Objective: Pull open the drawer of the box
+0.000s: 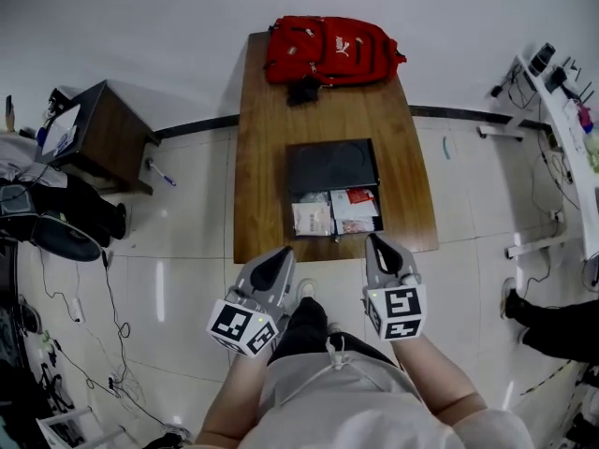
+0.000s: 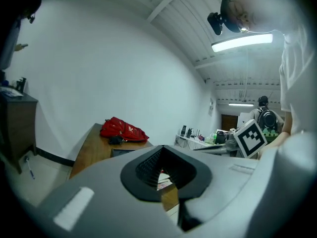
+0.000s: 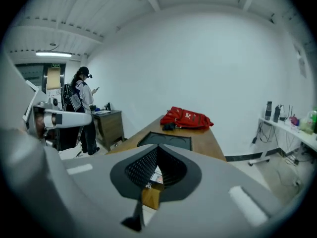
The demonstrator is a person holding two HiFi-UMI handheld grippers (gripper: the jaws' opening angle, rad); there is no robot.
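I hold my left claw (image 1: 277, 258) and right claw (image 1: 376, 244) closed and empty — the flat black box (image 1: 332, 165) has its drawer (image 1: 337, 236) out on the brown wooden desk (image 1: 267, 157), straight ahead, nearer the right claw.

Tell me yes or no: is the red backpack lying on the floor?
No, the red backpack lies on the far end of the wooden table, beyond the black box.

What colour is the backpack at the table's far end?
Red backpack; the head view shows it best.
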